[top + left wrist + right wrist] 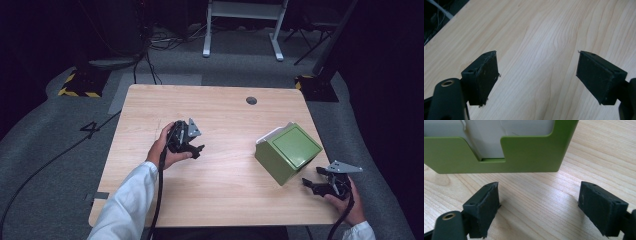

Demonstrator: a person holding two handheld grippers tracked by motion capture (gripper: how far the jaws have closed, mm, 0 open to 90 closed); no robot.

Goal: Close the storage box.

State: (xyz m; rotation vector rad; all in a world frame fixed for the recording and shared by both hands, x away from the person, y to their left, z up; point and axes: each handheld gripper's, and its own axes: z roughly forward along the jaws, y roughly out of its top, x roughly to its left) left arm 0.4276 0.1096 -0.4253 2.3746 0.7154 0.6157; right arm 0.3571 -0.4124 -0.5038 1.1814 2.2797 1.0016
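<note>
On wooden table [220,185], green box [287,152] before right hand-held gripper [320,184], both hand-held grippers gaping, empty.

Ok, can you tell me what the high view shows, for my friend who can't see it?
A person at a wooden table holds a hand-held gripper in each hand, both open and holding nothing. The right hand-held gripper sits just next to a green box with a white inside, near the table's right edge. The left hand-held gripper is held over the bare middle of the table.
</note>
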